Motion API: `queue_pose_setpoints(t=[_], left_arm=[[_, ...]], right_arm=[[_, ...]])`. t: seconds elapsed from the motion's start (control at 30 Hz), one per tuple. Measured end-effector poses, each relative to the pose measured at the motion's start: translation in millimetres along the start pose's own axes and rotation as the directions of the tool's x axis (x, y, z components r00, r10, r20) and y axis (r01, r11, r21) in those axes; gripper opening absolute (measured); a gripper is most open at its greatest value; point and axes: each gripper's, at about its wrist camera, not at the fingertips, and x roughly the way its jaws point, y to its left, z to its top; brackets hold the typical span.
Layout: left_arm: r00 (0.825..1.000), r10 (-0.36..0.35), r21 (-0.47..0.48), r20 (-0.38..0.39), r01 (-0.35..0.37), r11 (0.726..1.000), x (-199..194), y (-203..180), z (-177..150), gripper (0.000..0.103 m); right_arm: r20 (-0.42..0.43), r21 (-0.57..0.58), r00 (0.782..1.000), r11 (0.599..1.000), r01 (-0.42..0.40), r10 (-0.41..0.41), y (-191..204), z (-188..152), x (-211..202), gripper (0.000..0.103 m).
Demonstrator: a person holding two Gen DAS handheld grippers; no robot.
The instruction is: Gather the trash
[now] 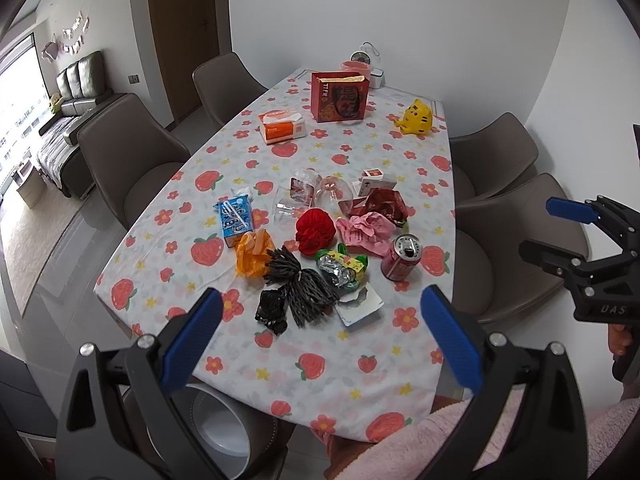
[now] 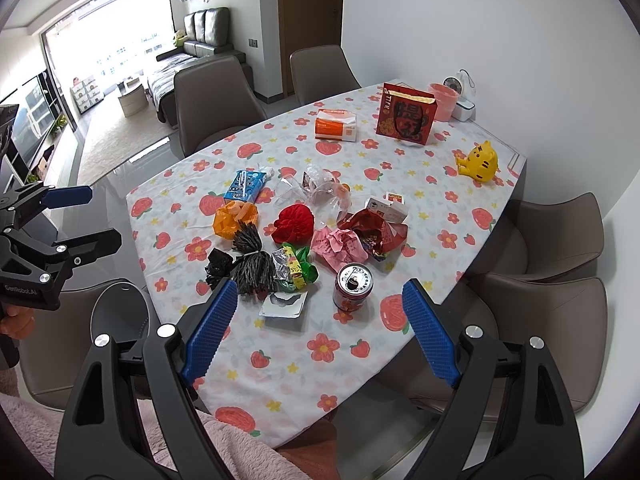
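A heap of trash lies mid-table: a red soda can (image 1: 401, 257) (image 2: 353, 286), crumpled pink paper (image 1: 366, 233) (image 2: 339, 247), a red paper ball (image 1: 315, 231) (image 2: 293, 223), an orange bag (image 1: 251, 253) (image 2: 234, 219), a black tassel (image 1: 302, 285) (image 2: 251, 261), a blue drink carton (image 1: 235, 218) (image 2: 245, 186), foil wrappers (image 1: 340, 270) (image 2: 294, 266) and clear plastic cups (image 1: 308, 196) (image 2: 320, 190). My left gripper (image 1: 322, 330) is open and empty above the near table edge. My right gripper (image 2: 320, 330) is open and empty, just short of the can.
A flowered cloth covers the table (image 1: 320, 364) (image 2: 280, 360). At the far end stand a red gift bag (image 1: 339, 96) (image 2: 406, 114), a tissue box (image 1: 282, 125) (image 2: 335, 125), a yellow cat toy (image 1: 416, 118) (image 2: 480, 161) and a pink bin (image 2: 443, 100). A grey bin (image 1: 218, 420) (image 2: 118, 314) sits below. Brown chairs surround the table.
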Motion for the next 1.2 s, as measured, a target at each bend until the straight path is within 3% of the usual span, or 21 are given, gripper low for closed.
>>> queue_pose_setpoints(t=[0.6,0.73,1.2], left_arm=[[1.0,0.004,-0.005,-0.006,-0.005,1.0,-1,-1,-2,0.099],[1.0,0.009,-0.015,-0.014,-0.009,1.0,-1,13,-7,0.099],[0.997,0.076,-0.039,-0.029,-0.077,0.996,43,35,-24,0.099]], right_arm=[[-0.002,-0.001,1.0,1.0,0.005,-0.005,-1,0,1,0.082],[-0.007,0.002,1.0,1.0,0.006,-0.006,-1,-2,6,0.082],[-0.022,0.005,1.0,1.0,0.01,-0.01,-4,-14,41,0.082]])
